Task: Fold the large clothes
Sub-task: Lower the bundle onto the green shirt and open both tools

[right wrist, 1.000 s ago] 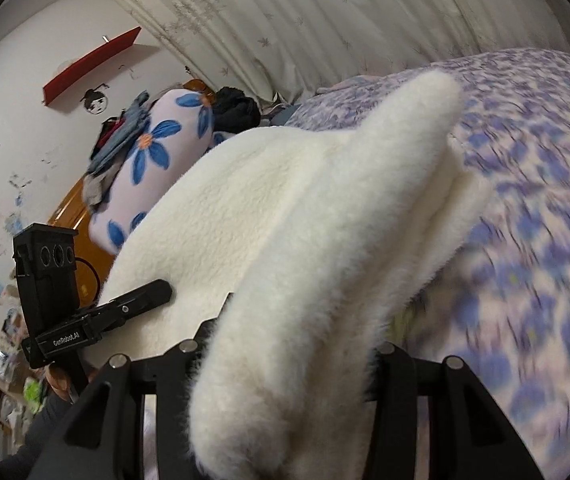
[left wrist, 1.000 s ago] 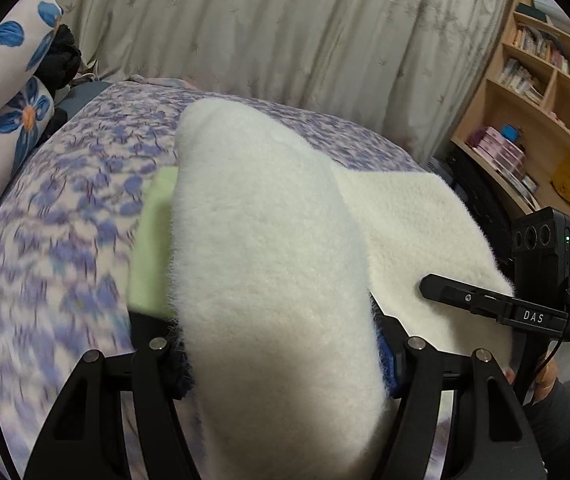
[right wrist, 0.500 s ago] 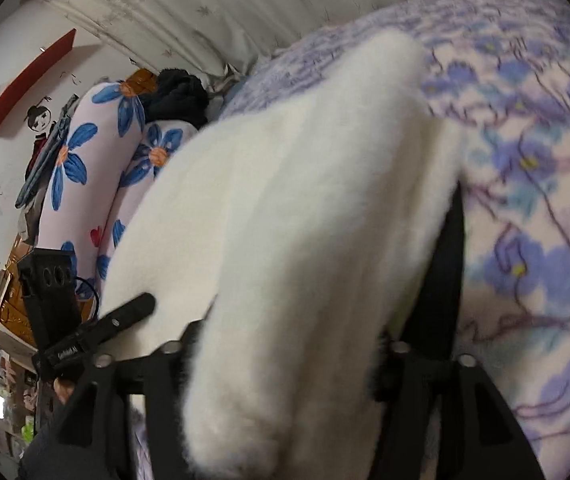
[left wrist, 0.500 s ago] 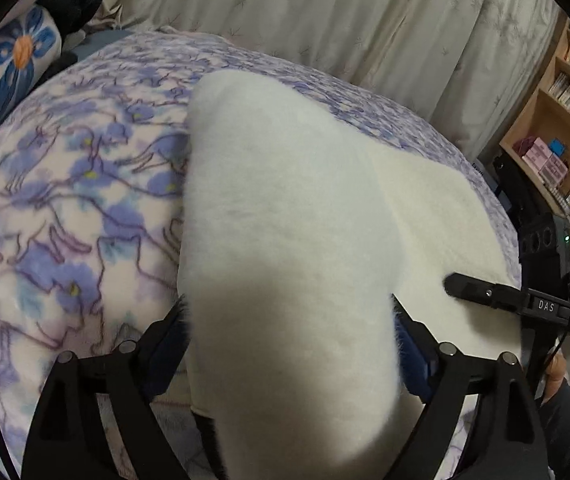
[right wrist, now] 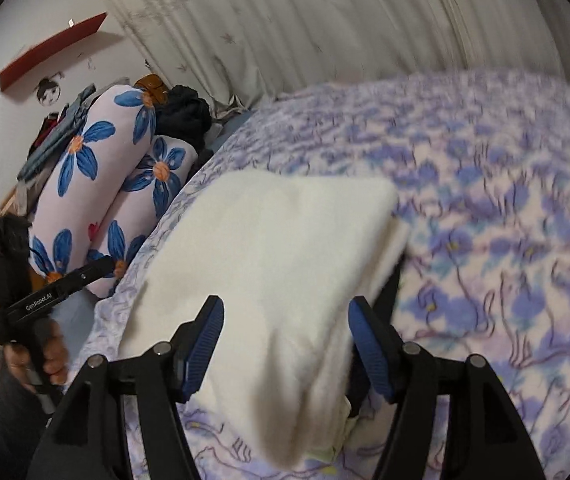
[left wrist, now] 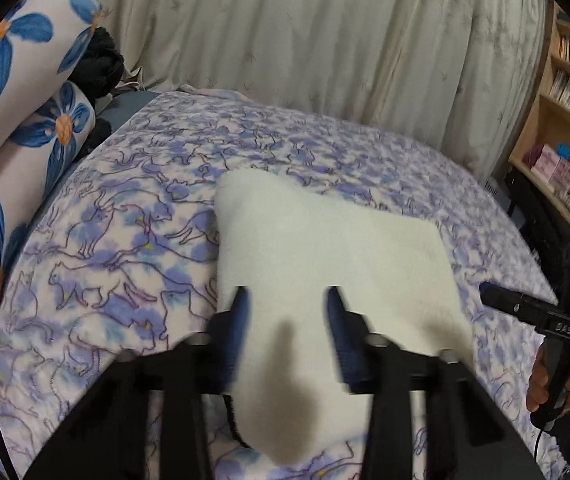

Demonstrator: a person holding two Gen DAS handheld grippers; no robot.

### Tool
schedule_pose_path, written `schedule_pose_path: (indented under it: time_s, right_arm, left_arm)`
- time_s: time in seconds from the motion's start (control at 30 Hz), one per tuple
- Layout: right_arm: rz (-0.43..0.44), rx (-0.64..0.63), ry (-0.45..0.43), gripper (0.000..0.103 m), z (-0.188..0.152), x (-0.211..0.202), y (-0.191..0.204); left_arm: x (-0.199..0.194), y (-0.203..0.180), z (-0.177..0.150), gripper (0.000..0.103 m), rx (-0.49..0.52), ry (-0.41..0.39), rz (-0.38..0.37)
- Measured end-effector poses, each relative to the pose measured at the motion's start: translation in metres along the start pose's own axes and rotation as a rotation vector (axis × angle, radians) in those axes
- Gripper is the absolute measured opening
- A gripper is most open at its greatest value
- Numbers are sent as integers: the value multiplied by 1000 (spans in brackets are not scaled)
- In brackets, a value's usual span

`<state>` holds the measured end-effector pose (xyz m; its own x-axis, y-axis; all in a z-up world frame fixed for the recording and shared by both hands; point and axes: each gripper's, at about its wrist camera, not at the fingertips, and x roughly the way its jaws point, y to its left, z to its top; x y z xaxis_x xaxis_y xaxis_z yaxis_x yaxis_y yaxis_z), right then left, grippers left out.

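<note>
Your left gripper (left wrist: 287, 300): jaws parted, blue-padded fingers (left wrist: 241, 316) spread with clear gap either side, nothing pinched, pose low and angled forward-down. Motion blur on fingers. Your right gripper (right wrist: 283, 316): jaws wide apart, blue pads (right wrist: 205, 336) not pressing anything, also low and tilted forward. Your right hand (left wrist: 553, 384), seen from left wrist view, wrapped around black handle at far right. Your left hand (right wrist: 41, 356), seen from right wrist view, gripping handle at far left, dark sleeve at wrist.
</note>
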<state>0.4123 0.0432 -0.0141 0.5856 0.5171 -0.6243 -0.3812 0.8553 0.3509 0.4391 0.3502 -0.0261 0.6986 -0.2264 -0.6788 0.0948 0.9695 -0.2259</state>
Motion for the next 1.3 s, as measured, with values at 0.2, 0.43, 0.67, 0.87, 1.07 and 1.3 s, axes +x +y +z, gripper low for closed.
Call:
schedule_pose_path:
  time_s: [0.2,0.43,0.67,0.87,1.07,1.3]
  right_arm:
    - [-88,-12,80,35,-5,44,10]
    - [-100,54,125,0,-24,66,-36]
    - [-74,105,131,3,-22,53,-31]
    - [-52,131,168,7,-29,7,-28]
    - [-47,135,173,18,-48,-64,-19]
    - [-77,126,154,42,-86,-151,-6]
  left_arm:
    - [47,-17,-14,14,42,114,124]
    - [63,-1,-29,11,-3,144,146]
    - [55,-7,-30,13,-34,137,159]
    - [23,-29,-38,54,-52,156,157]
    - [-38,-70,-58,74,-37,157,116]
    - [-115,-118,-90,94,-67,112,88]
